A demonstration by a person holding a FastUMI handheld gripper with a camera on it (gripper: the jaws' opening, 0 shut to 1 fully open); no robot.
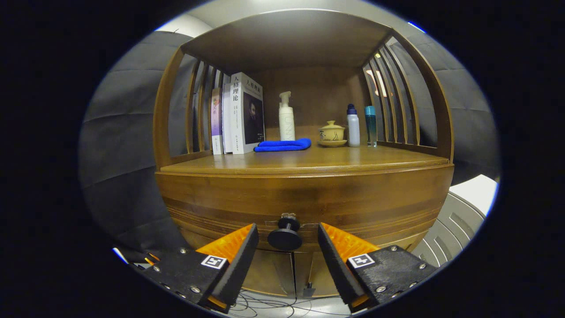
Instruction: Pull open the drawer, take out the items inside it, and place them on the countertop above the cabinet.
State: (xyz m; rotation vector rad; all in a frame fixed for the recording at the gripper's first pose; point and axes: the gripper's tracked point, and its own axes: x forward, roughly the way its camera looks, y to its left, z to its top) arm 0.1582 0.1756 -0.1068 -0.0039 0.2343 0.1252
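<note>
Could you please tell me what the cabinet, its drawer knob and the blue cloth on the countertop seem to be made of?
The cabinet looks like varnished brown wood: grain bands and a soft sheen show. The drawer knob, between the open tongs, looks like dark matte metal or plastic; I cannot tell which. The blue cloth seems a soft, fuzzy fabric, folded, perhaps microfibre.

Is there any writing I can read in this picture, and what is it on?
"人格理论": down the spine of the white book.
Too small to read: the spine text of the purple book beside it.
Too faint and blurred to read: the upright lettering on the pump bottle.
No words, only square coded marks: the gripper, open with the drawer knob between its fingers.
</note>
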